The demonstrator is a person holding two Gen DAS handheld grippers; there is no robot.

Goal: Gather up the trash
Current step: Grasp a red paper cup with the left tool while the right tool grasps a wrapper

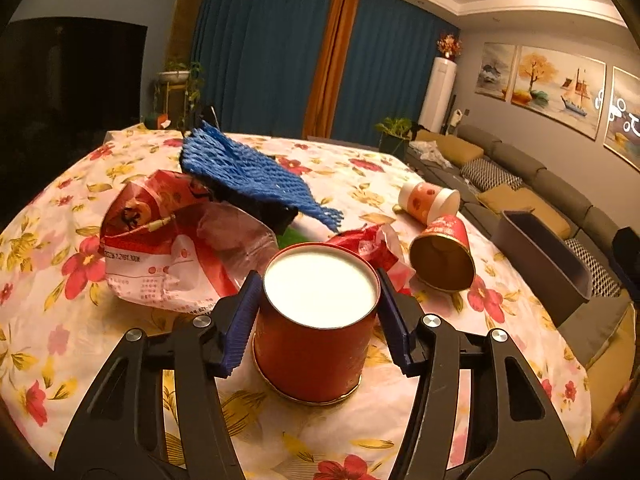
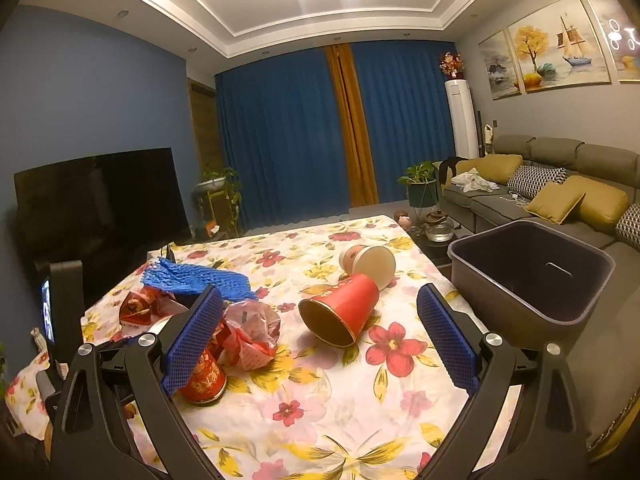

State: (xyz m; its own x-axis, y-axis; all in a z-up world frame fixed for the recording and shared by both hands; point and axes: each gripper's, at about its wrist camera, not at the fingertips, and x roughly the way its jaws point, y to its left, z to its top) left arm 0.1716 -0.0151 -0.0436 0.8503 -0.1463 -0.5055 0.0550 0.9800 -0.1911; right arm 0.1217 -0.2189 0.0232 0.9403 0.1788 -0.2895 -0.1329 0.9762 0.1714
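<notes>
While an upturned red cup (image 1: 316,344) stood on the flowered desk (image 1: 400,168), the left gripper (image 1: 318,312) straddled it, blue pads just beside its sides; whether they pressed it could not be told. Behind lay a red-and-white wrapper (image 1: 168,256) and blue foam netting (image 1: 256,172). Two more cups, red (image 2: 340,312) and pale (image 2: 370,264), lay tipped between the released right gripper's (image 2: 320,336) fingers, and a dark bin (image 2: 532,280) sat at the desk's right edge.
</notes>
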